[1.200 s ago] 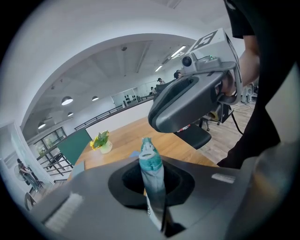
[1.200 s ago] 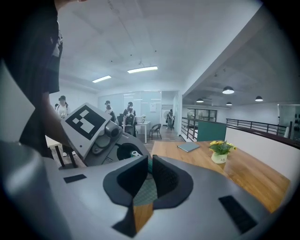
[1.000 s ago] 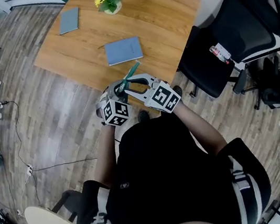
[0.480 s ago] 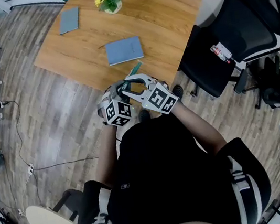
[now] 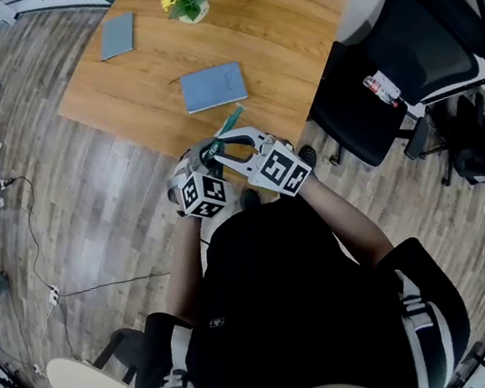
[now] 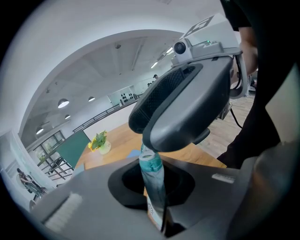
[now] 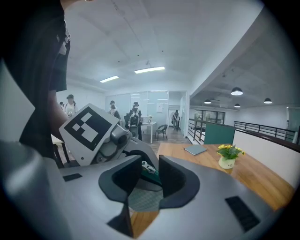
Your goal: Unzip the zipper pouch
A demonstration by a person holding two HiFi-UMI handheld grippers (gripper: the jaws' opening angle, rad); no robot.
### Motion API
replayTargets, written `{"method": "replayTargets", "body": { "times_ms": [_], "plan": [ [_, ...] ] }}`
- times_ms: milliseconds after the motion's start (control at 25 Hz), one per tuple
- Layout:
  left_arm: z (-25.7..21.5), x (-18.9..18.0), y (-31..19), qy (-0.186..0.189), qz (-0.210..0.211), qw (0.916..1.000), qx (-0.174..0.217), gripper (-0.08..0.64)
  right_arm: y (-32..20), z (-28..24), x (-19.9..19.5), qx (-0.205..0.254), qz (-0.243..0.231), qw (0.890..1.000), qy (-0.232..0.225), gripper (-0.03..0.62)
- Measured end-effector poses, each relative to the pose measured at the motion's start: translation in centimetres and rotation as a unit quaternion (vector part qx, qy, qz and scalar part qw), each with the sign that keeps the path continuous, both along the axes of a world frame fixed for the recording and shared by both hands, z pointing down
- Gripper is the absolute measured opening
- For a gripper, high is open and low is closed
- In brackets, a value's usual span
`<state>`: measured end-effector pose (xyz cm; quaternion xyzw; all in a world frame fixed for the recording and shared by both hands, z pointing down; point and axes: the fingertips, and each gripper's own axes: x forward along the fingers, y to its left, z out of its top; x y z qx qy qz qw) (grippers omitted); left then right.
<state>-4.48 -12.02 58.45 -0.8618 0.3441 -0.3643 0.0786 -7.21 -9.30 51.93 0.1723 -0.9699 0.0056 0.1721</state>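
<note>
Here, the left gripper (image 6: 157, 206) clamps the teal fabric zipper pouch (image 6: 152, 171) in mid-air, while the right gripper (image 7: 151, 174), jaws apart but just now closing around the small silver zipper pull (image 7: 148, 167), could pinch fabric and miss it.

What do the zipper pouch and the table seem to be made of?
The zipper pouch looks like soft matte teal fabric: its edge is crumpled; its pull glints like metal. The table looks like wood or wood-look laminate: grain lines, smooth low sheen.
</note>
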Motion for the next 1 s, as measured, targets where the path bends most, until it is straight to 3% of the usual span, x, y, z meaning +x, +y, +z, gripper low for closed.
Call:
{"method": "replayTargets", "body": {
  "times_ms": [320,520,1000],
  "plan": [
    [-0.1,0.2,0.0,-0.001,0.003,1.0,0.002,0.003,-0.1,0.2,-0.6,0.011,-0.003,1.0,0.011,0.127],
    [-0.1,-0.3,-0.2,0.004,-0.003,1.0,0.0,0.003,-0.7,-0.4,0.3,-0.007,0.011,1.0,-0.014,0.087],
    [-0.3,0.0,-0.2,-0.001,0.003,1.0,0.008,0.003,-0.4,0.3,0.1,-0.002,0.011,1.0,-0.003,0.023]
  ]
}}
